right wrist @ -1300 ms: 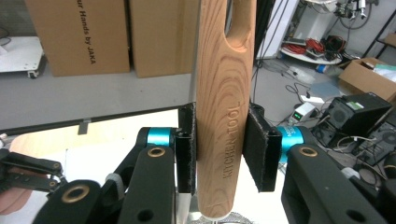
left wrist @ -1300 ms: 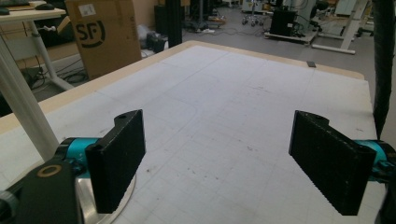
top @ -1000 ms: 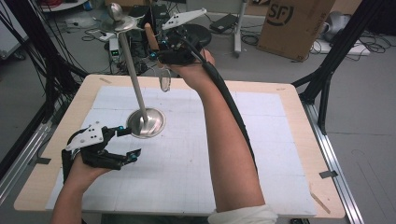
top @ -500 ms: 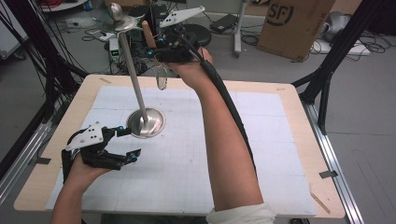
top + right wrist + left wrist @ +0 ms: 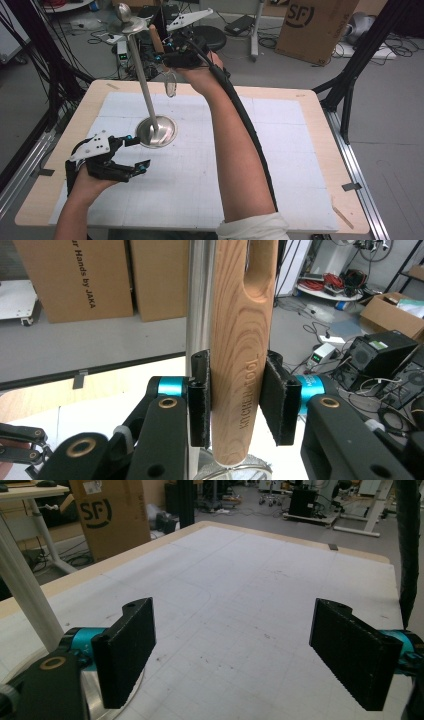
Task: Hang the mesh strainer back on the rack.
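High view puts the right hand-held gripper [image 5: 160, 47] raised above the far edge of the surface [image 5: 300, 150], pinching the wooden-handled utensil [image 5: 155, 36] upright, with its wire head [image 5: 171, 85] hanging below the jaws. Compared with a second ago very little has shifted: the utensil sits at almost the same height, perhaps a touch nearer the pole [image 5: 145, 82] of the metal stand, whose hook [image 5: 125, 15] lies just beyond and above the jaws and whose round base [image 5: 156, 131] rests well below them. Right gripper view confirms the grip, both pads pressed flat against the handle low down, the long slot [image 5: 257, 262] in its upper end well above the pads, and the shiny pole [image 5: 200, 300] standing just behind the handle, too close to tell whether the two touch. The left hand-held gripper [image 5: 140, 152] has kept its place, jaws spread wide and holding nothing, with the base just ahead of its near jaw; left gripper view shows that base's rim [image 5: 95, 695] beside the jaw. I judge this a pause for alignment before hanging: the slot appears to be level with the hook's height but not yet on it, so the next move probably calls for a small lift and sideways nudge, with the idle gripper ready to steady the base.
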`<state>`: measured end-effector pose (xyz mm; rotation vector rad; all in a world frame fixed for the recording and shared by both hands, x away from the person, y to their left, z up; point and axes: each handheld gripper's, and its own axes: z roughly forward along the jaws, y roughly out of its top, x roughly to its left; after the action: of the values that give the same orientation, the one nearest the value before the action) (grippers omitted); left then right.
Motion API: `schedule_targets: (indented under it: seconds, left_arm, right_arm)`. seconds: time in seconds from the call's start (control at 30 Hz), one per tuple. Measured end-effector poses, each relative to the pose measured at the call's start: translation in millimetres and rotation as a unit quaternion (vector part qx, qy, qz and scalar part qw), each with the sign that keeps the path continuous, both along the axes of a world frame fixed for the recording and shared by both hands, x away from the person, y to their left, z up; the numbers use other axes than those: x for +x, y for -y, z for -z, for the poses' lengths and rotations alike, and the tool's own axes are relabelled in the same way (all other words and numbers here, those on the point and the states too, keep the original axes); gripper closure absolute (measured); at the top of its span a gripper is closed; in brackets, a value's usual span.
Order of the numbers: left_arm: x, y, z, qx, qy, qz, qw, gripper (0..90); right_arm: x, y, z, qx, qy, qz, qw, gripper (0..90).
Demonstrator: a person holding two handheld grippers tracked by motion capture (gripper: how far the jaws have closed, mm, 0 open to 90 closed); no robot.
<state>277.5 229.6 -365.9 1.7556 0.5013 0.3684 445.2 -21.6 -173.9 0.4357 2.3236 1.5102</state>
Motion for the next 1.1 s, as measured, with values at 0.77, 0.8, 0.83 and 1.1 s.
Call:
schedule_targets:
  seconds: [0.77,0.8,0.83,1.1]
  left_arm:
    - [0.7,2.3,3.1,0.007,-0.005,0.001,1.0,19.2]
    - [0.6,2.6,3.1,0.008,-0.006,0.001,0.9999,19.1]
    - [0.5,3.1,3.3,0.007,-0.007,0.001,1.0,19.2]
    - [1.0,6.8,4.9,0.012,-0.009,0.004,0.9999,19.2]
  right_arm:
    - [-27.9,42.8,14.7,0.027,0.001,-0.015,0.9995,43.3]
    - [-29.7,48.2,16.1,0.03,0.001,-0.015,0.9995,43.0]
    - [-31.4,53.7,17.6,0.031,0.002,-0.013,0.9994,42.6]
    - [-49.9,96.5,30.2,0.054,0.009,0.002,0.9985,39.6]
